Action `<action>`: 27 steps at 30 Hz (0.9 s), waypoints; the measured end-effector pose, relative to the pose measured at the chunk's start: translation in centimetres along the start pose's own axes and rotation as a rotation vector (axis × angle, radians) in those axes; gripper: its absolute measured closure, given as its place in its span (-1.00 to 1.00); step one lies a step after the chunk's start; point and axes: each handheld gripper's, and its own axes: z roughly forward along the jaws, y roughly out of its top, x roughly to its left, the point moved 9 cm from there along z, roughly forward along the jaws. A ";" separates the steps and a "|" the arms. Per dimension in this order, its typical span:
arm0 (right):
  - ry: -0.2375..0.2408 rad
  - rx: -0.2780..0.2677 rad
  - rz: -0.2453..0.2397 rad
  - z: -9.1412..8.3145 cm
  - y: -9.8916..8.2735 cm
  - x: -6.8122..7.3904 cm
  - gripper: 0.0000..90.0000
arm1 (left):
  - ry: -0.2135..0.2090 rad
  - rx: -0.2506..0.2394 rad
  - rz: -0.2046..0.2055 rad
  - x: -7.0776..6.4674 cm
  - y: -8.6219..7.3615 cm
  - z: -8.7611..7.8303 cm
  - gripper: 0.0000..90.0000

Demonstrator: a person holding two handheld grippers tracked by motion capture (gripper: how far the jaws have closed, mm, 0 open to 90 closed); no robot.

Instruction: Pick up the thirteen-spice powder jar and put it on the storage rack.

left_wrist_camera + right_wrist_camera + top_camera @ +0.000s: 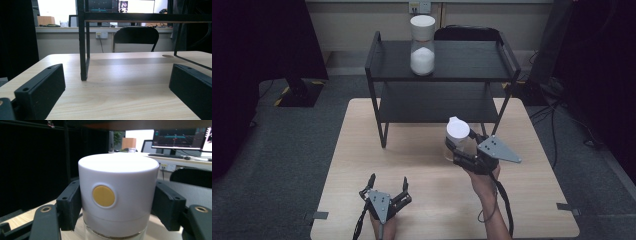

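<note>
Jar [458, 136] with a white lid, held in the right gripper [465, 150]: its jaws clamp the lid from both sides, a yellow dot [103, 196] facing the camera. It hangs above the desk [362, 150], just in front of the black shelf rack [441, 75], whose top tier carries a matching jar [422, 46]. Judging by that, the lift should clear the rail before moving inward, kept upright. The left gripper [385, 196] rests low near the desk's front edge, jaws wide and empty.
</note>
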 end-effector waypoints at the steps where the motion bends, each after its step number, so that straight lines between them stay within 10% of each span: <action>1: 0.008 -0.004 -0.001 0.0 0.5 -0.2 -0.34 | 0.000 0.000 0.000 0.0 0.0 0.0 -1.00; 14: 0.089 -0.026 -0.010 1.0 7.5 -3.0 -0.34 | -0.012 0.000 0.000 0.1 0.0 0.0 -1.00; 27: 0.034 -0.031 0.028 4.3 16.4 -5.2 -0.34 | -0.012 0.000 0.001 0.1 0.0 0.0 -1.00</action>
